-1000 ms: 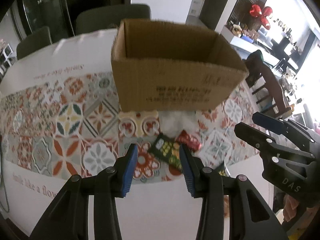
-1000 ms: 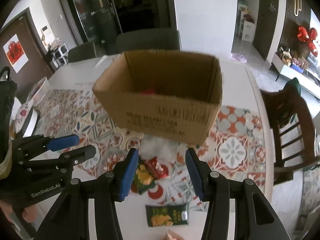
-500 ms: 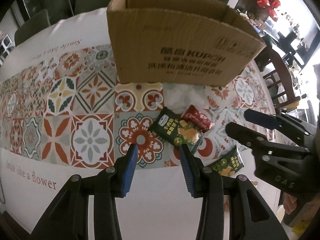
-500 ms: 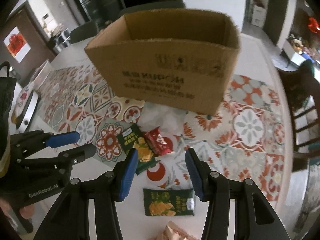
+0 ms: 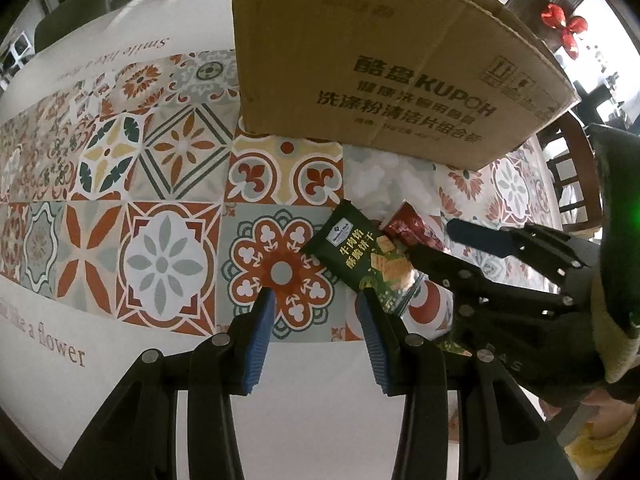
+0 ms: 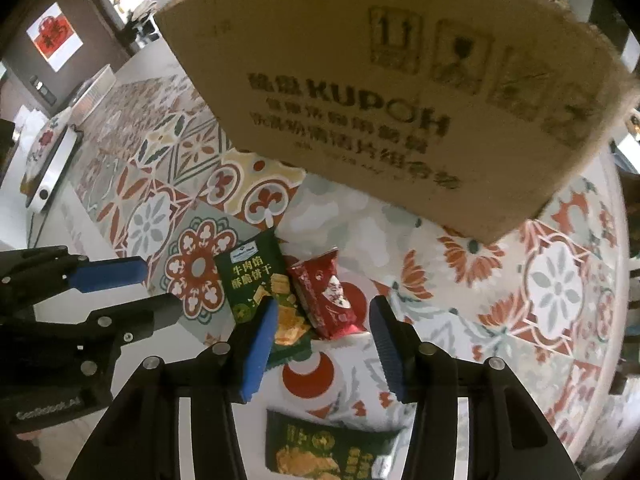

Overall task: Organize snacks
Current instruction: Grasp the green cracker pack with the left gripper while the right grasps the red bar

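A brown cardboard box (image 5: 360,60) (image 6: 380,100) stands on the patterned tablecloth. In front of it lie a dark green cracker packet (image 5: 360,256) (image 6: 256,276) and a red snack packet (image 5: 412,228) (image 6: 326,296) side by side. A second green packet (image 6: 328,450) lies nearer the table's front edge. My left gripper (image 5: 316,304) is open and empty, low over the cloth just left of the green packet. My right gripper (image 6: 324,312) is open and empty, its jaws standing either side of the red packet's near end. Each gripper shows in the other's view: the right one (image 5: 452,248), the left one (image 6: 160,288).
A tray with a plate (image 6: 48,160) sits at the table's far left. A wooden chair (image 5: 572,184) stands past the right edge. The white border of the cloth (image 5: 320,420) runs along the front edge.
Both grippers have dropped lower and moved forward toward the packets in front of the box. The box top has gone out of sight. Both stay open.
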`<state>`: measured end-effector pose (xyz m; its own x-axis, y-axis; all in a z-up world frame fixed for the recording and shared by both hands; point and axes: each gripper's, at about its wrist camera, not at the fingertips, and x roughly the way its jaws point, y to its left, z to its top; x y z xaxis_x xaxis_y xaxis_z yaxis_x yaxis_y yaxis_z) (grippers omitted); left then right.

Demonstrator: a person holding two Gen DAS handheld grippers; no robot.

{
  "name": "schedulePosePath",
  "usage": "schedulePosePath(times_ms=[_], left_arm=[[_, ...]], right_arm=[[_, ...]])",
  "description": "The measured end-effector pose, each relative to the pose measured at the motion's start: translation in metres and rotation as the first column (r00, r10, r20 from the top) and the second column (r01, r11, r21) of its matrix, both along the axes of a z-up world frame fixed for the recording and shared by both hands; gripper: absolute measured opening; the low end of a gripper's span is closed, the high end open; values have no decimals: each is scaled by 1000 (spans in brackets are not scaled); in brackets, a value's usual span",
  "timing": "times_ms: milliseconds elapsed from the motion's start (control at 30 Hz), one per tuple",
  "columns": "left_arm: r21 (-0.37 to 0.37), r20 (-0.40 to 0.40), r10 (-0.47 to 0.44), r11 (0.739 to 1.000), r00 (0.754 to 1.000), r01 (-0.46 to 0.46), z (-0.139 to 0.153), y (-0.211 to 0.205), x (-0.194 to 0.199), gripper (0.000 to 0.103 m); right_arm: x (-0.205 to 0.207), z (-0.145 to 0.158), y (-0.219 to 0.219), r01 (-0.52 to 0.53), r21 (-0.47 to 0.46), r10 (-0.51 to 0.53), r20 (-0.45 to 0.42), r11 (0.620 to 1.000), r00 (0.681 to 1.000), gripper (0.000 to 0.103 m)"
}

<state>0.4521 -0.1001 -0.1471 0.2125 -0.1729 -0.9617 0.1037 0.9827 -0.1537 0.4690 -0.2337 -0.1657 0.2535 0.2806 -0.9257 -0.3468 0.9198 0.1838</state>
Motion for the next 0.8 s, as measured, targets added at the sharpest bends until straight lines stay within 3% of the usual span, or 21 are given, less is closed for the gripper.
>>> schedulePosePath(times_ms=[33,233,333,533,800], left_arm=[[0,-1,3,1000,1000,-3,-1,0,1,42],[-12,-9,18,1000,1000,-18,-4,-4,5,42],[-13,-12,28,1000,1000,-28,-6,-9,9,42],[-26,-20,37,999,999,-38,-10,-19,10,43],[-14,-13,60,998,998,-60,-17,-39,14,57]], right_arm=[[1,-3,2,-2,-3,2,-5,1000,1000,39],[6,-11,7,-21,-5,21,-2,1000,1000,38],[8,-16,7,-24,2,24,-19,1000,1000,27],[5,-20,-4,15,53,-14,-27,998,1000,23],[-3,-10,-32,126,52,-127,6,991,992,23]])
